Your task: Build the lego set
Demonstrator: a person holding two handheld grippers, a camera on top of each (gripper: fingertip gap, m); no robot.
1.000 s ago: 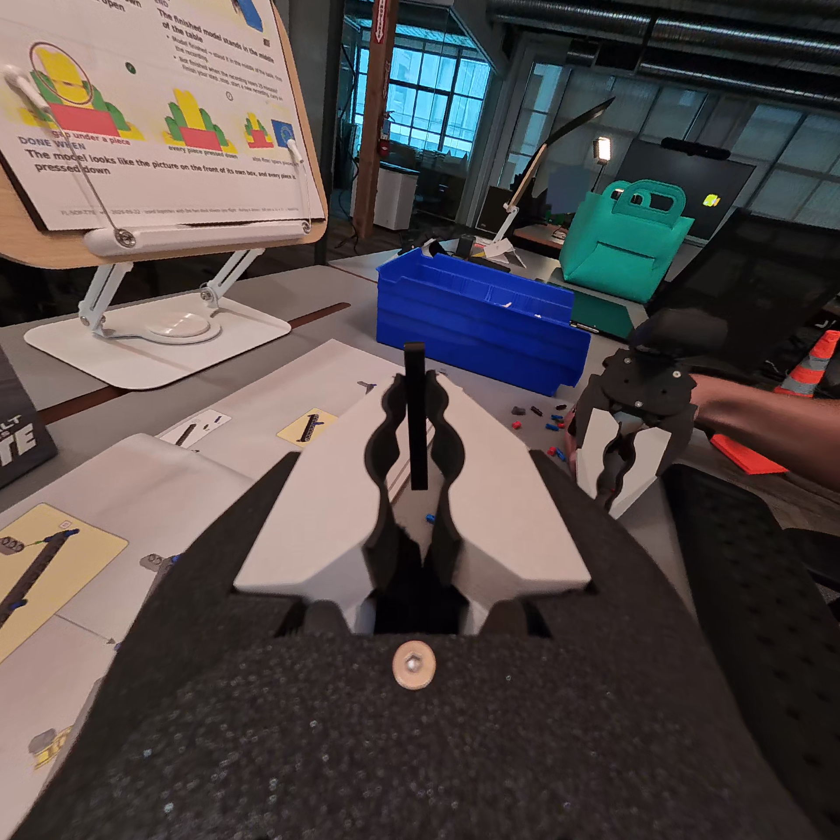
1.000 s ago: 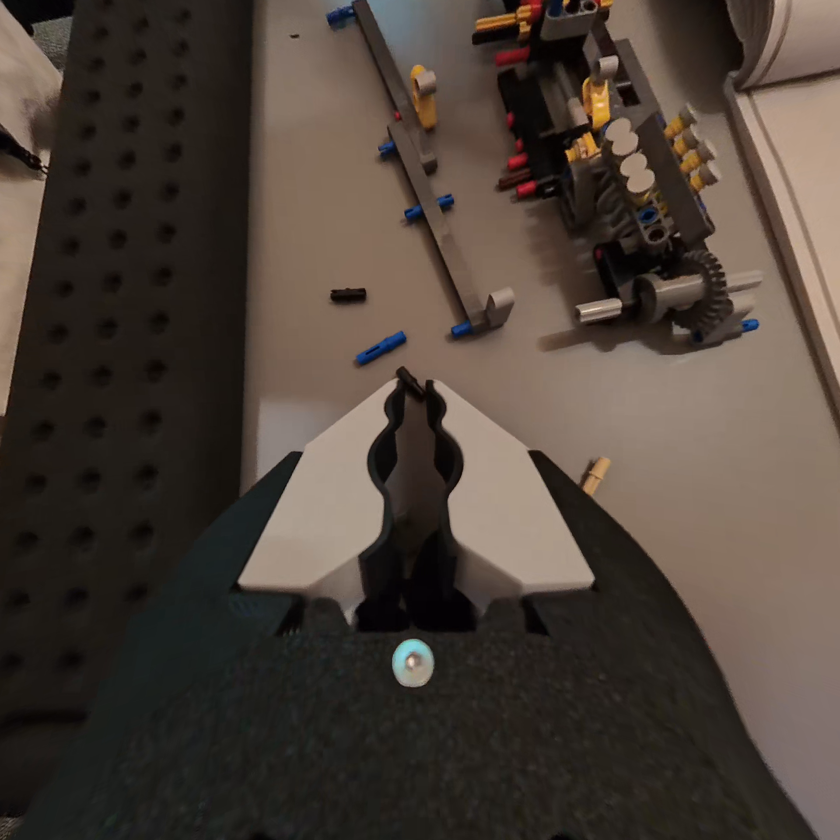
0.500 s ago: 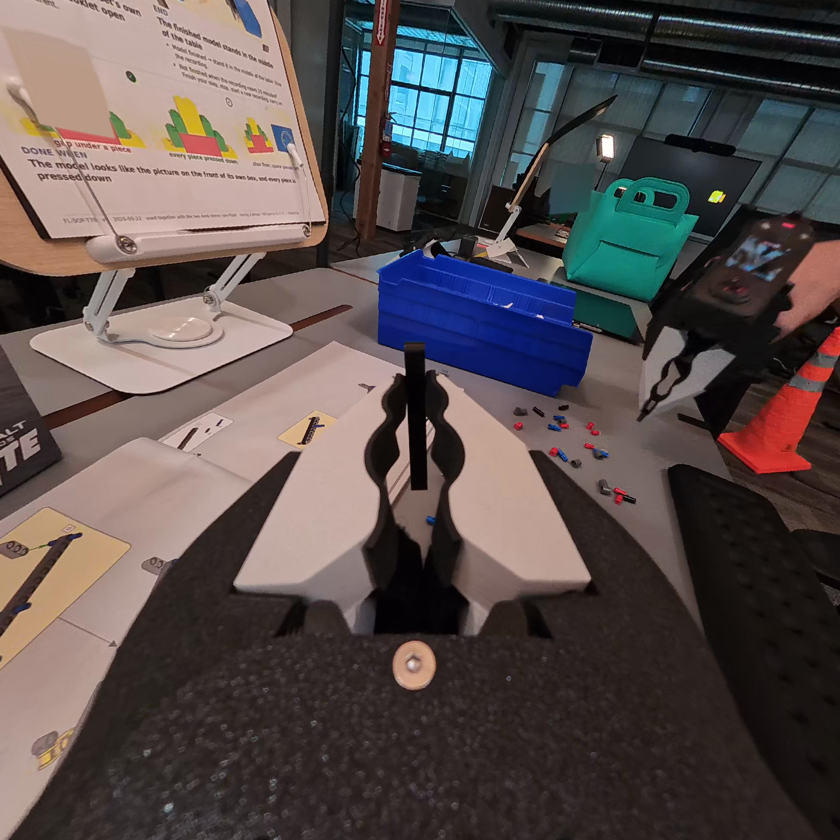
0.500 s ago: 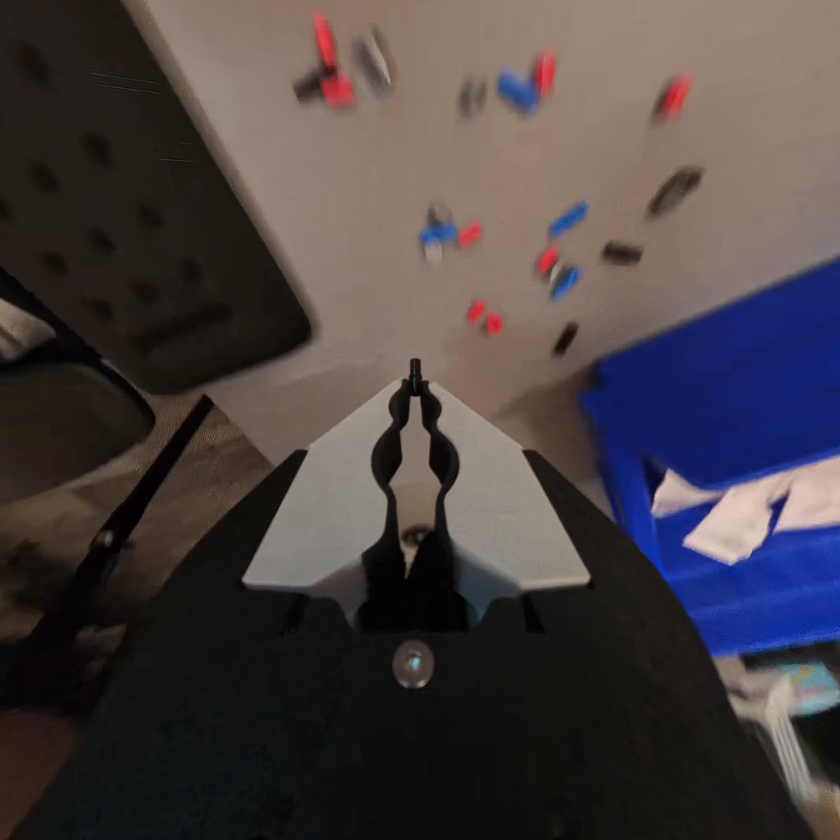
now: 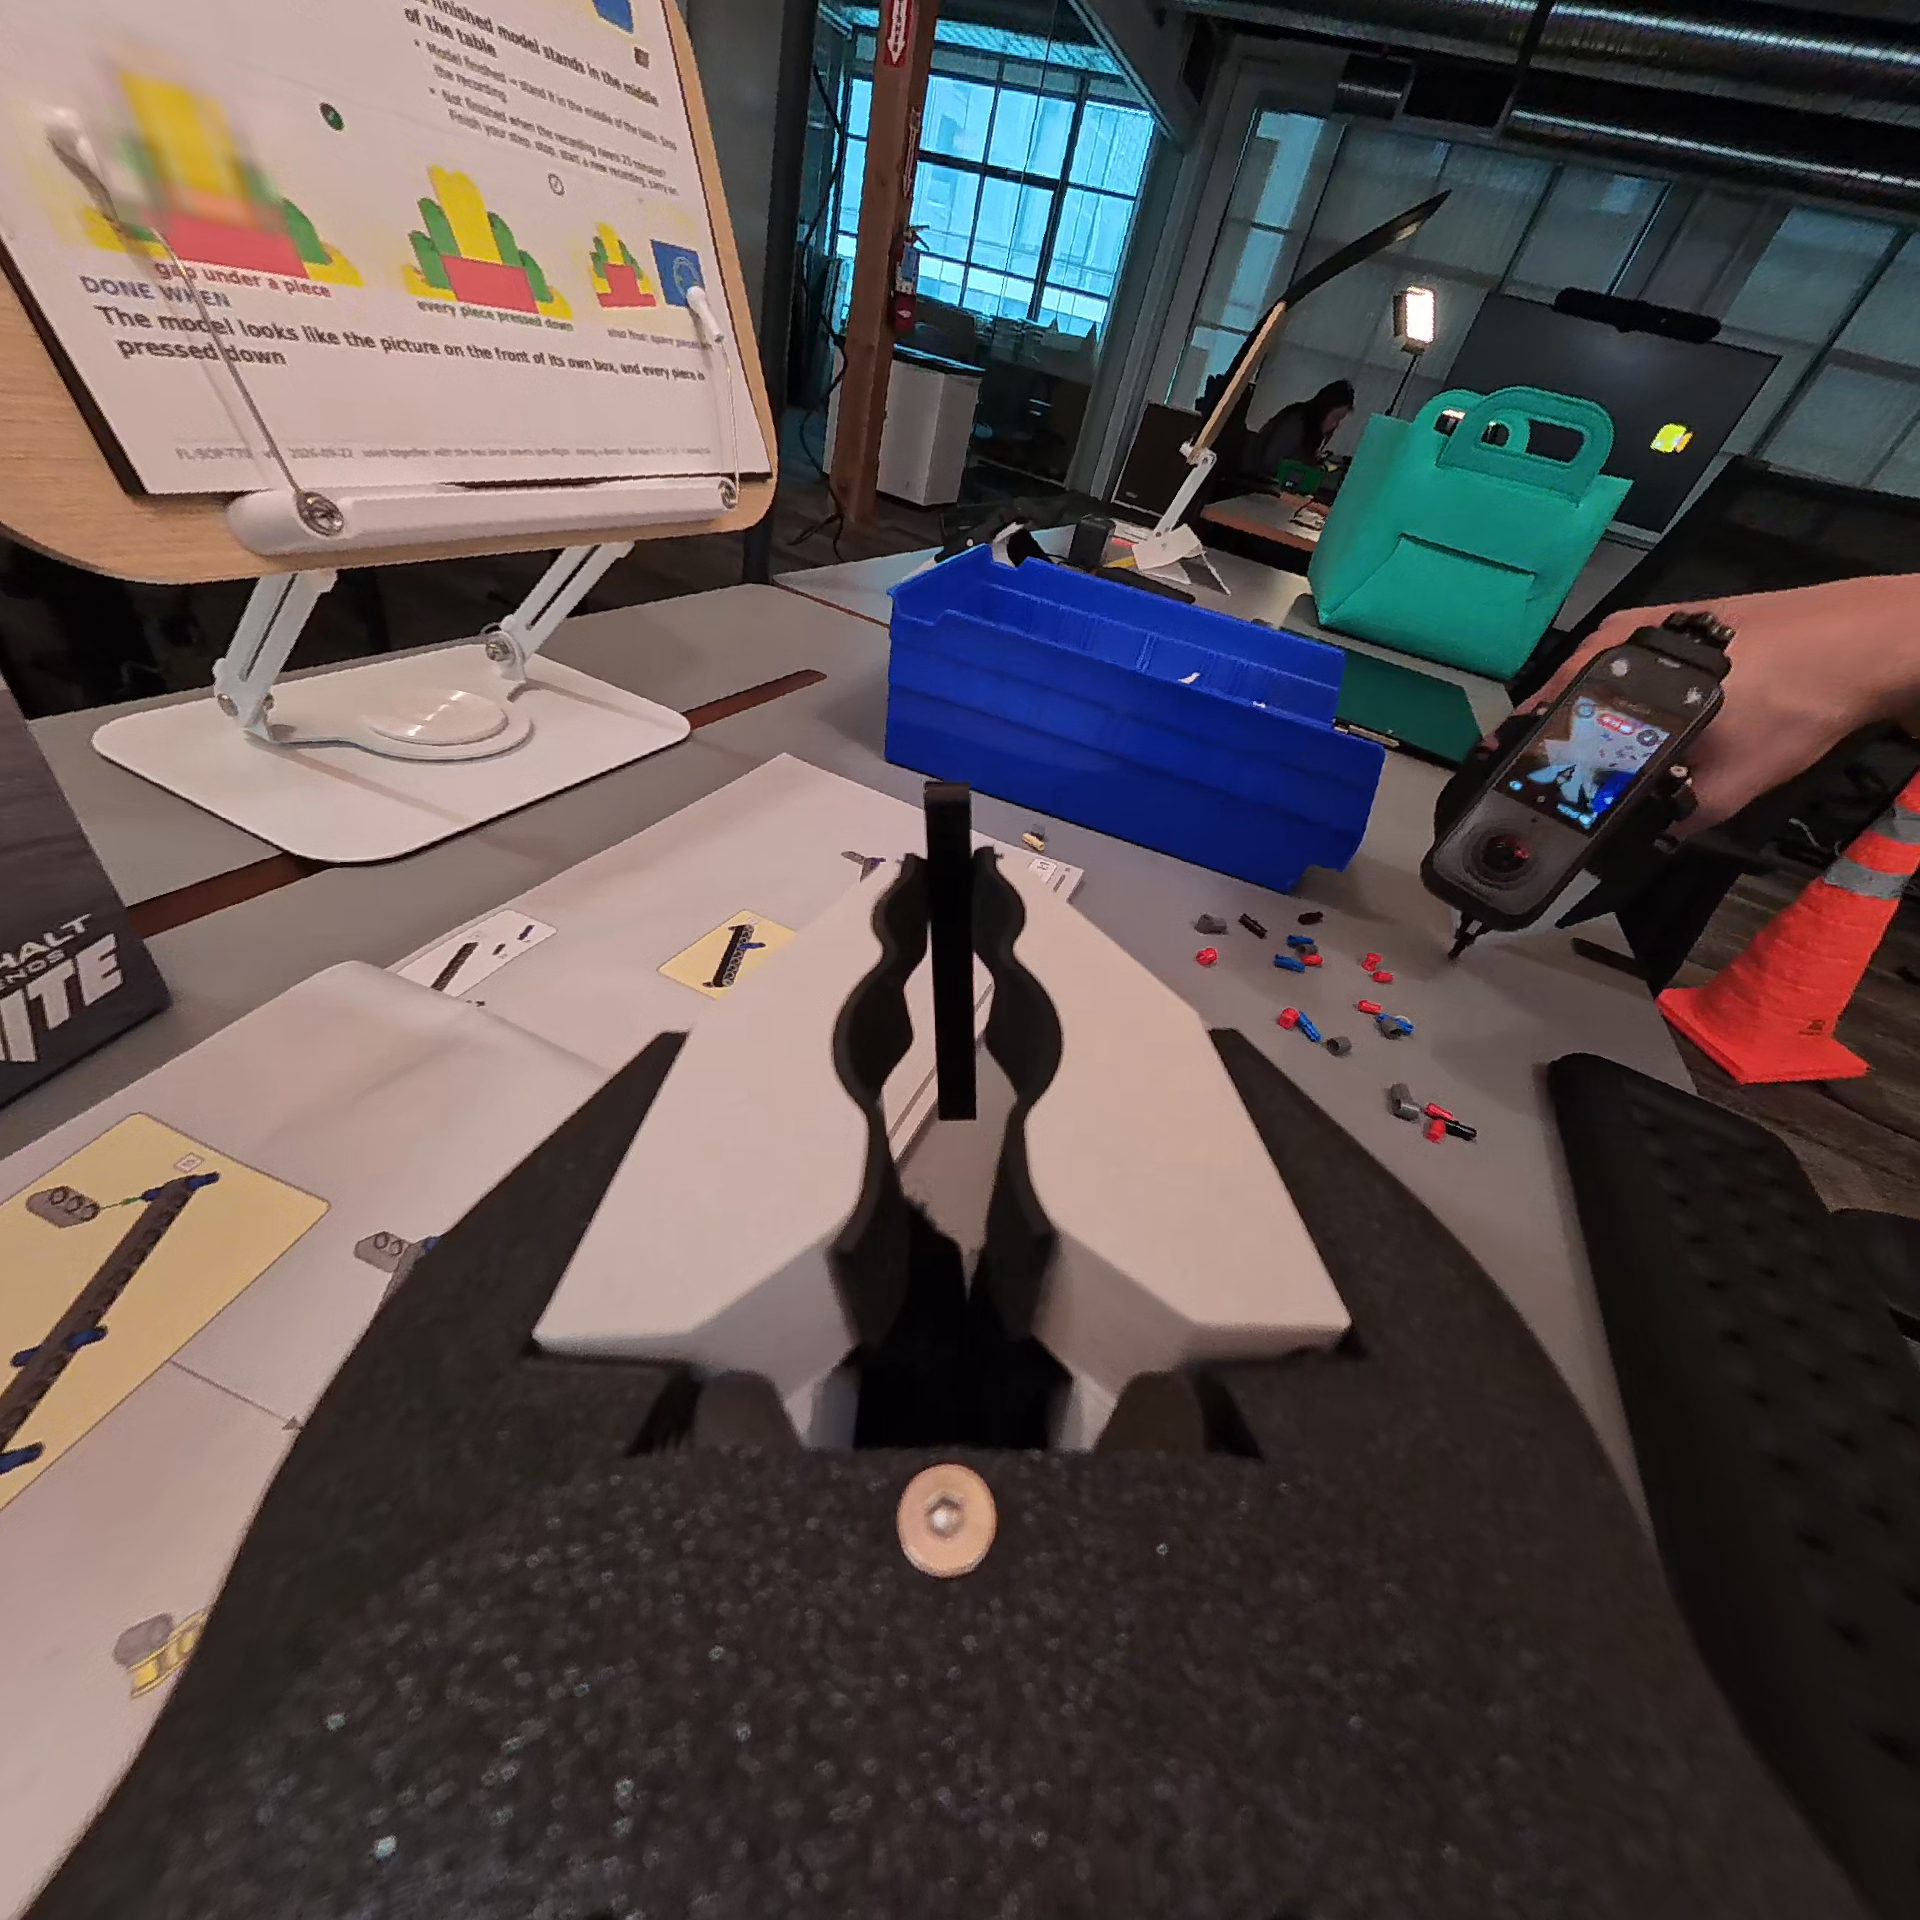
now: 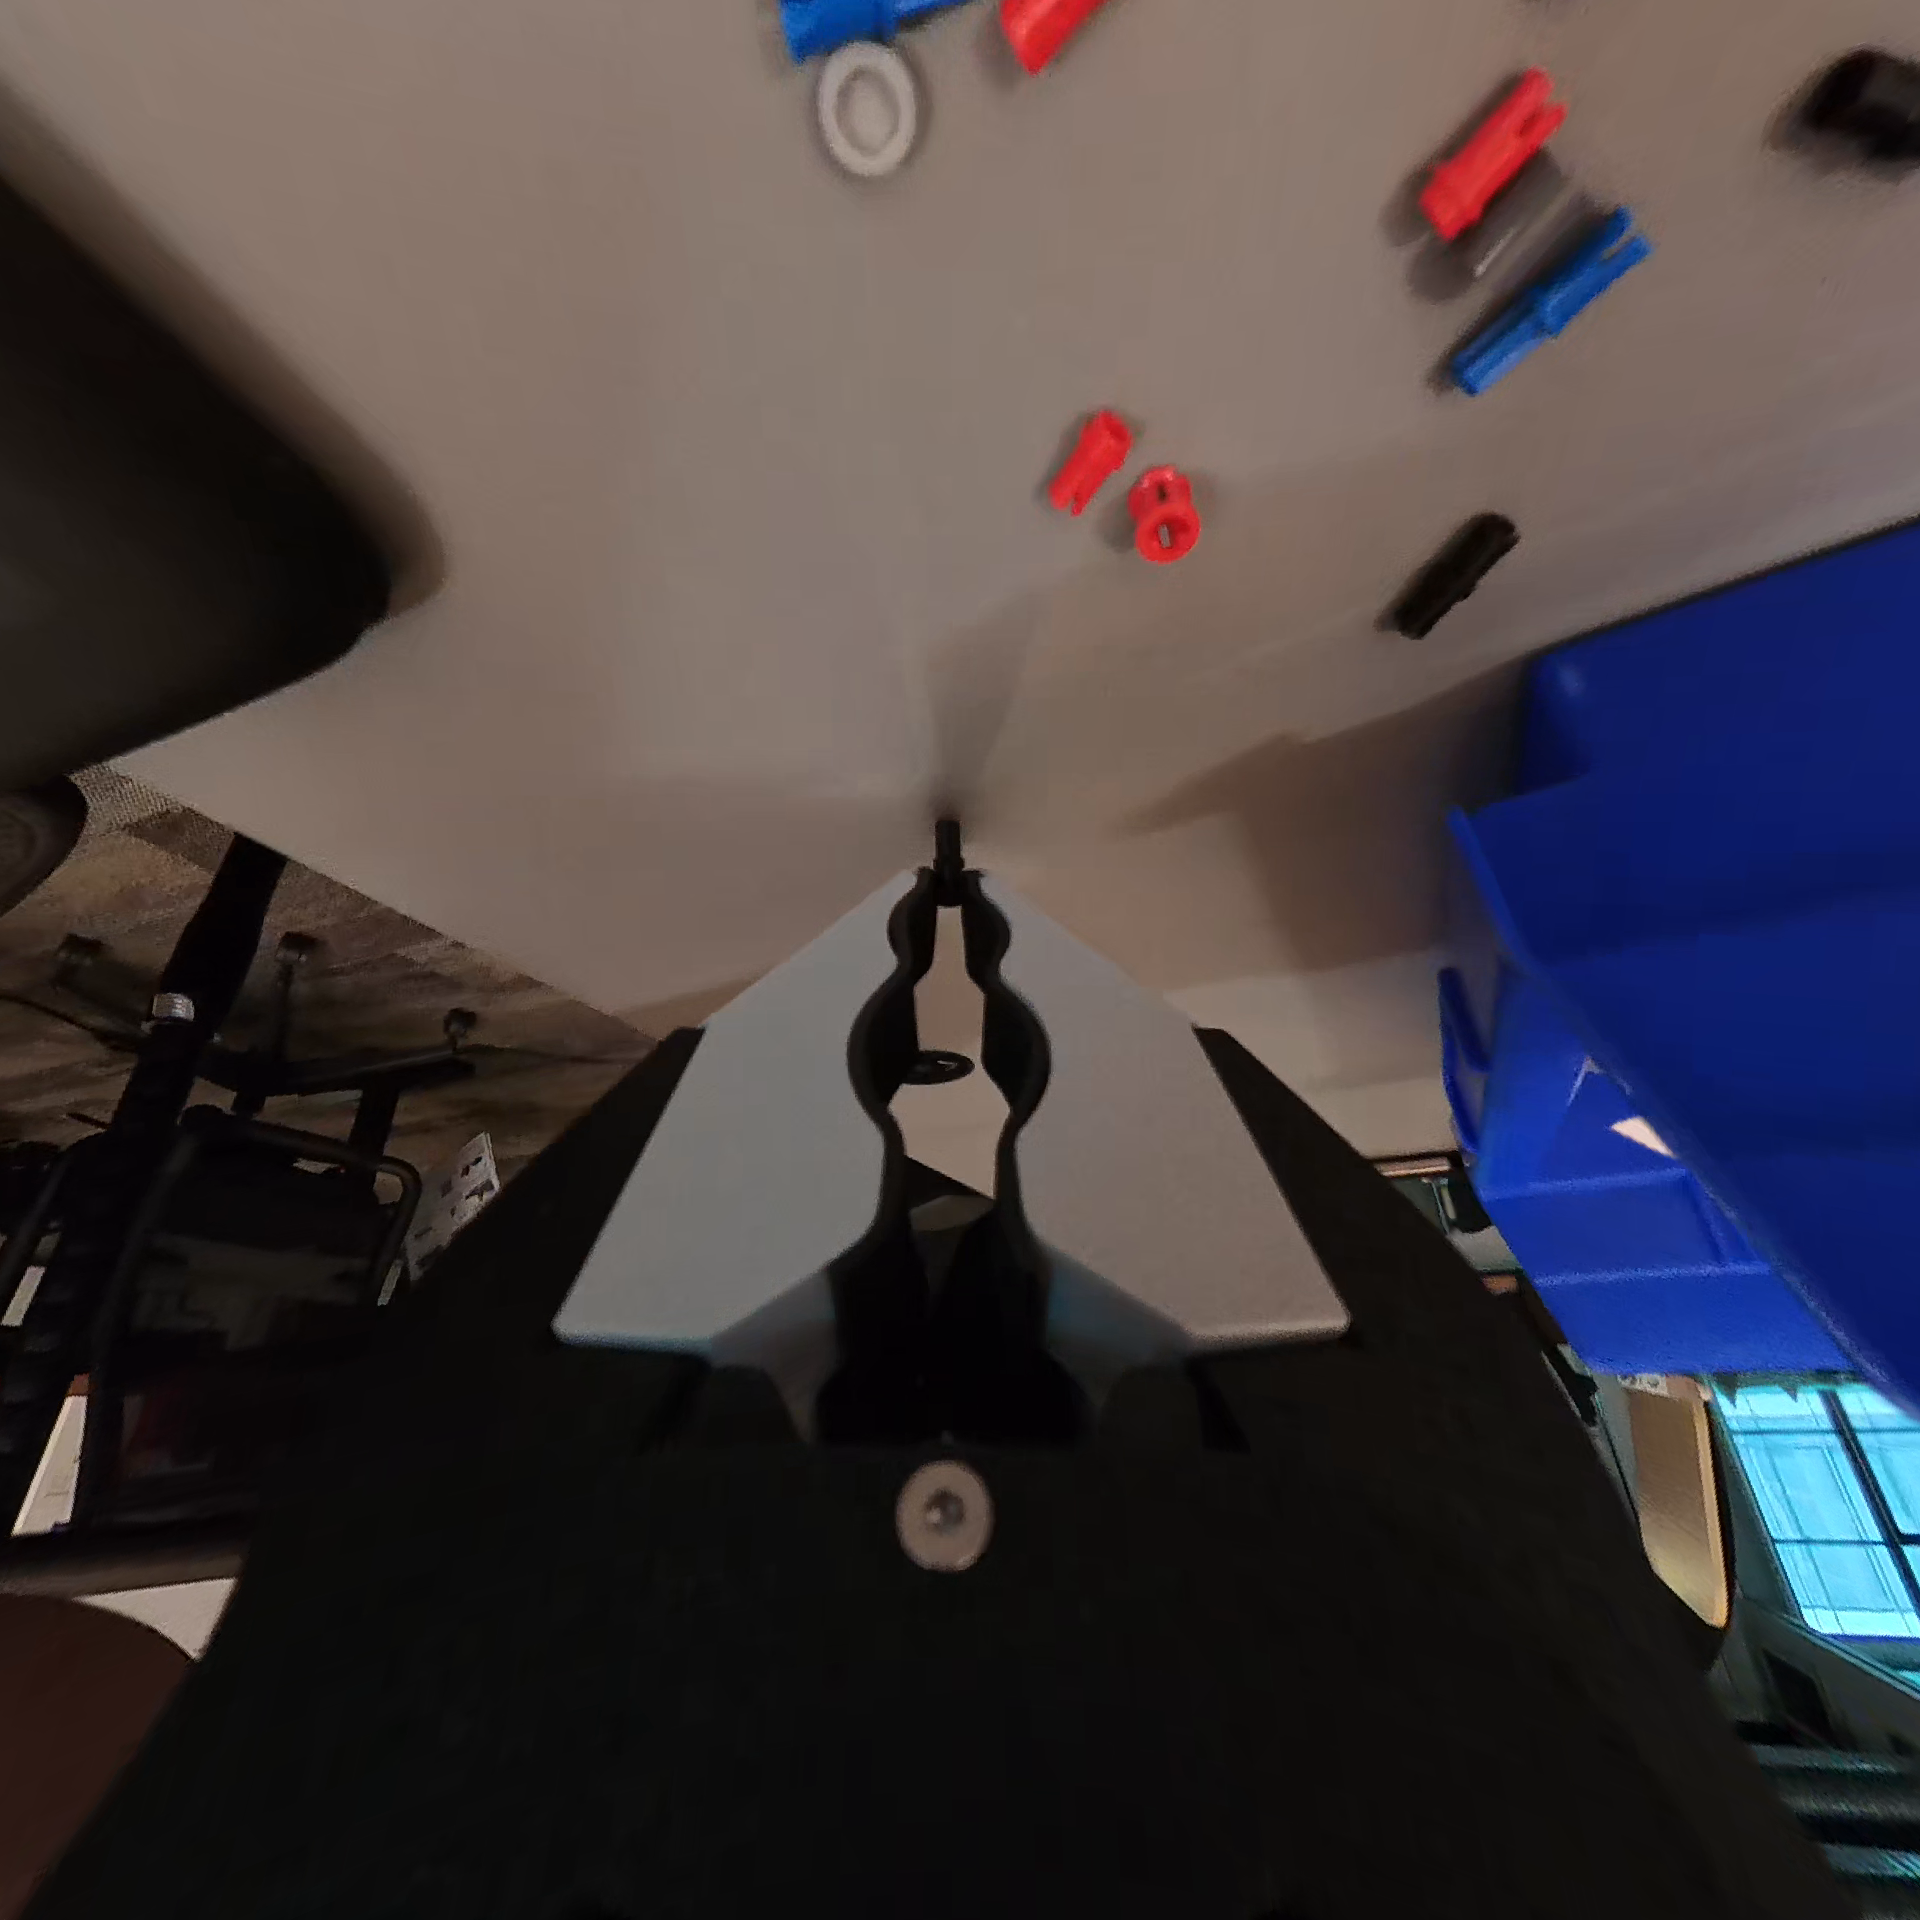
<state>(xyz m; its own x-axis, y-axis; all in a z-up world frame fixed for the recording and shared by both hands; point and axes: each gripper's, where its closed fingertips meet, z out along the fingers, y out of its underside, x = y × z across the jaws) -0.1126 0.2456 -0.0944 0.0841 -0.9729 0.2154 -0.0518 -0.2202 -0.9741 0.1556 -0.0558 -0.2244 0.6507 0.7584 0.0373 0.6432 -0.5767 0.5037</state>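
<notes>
Since the earlier frame, the right gripper (image 6: 945, 883), pinching a black pin (image 6: 947, 844), was carried beside the blue bin (image 6: 1704, 1039); an upright black beam (image 5: 951, 956) is clamped by the left gripper (image 5: 948, 904).

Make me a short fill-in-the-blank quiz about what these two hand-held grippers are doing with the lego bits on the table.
1. The left hand-held gripper is shut on a long ____ beam.
2. The right hand-held gripper pinches a small black ____ at its tips.
3. The storage bin behind the loose pieces is ____.

Missing words: black; pin; blue
</notes>
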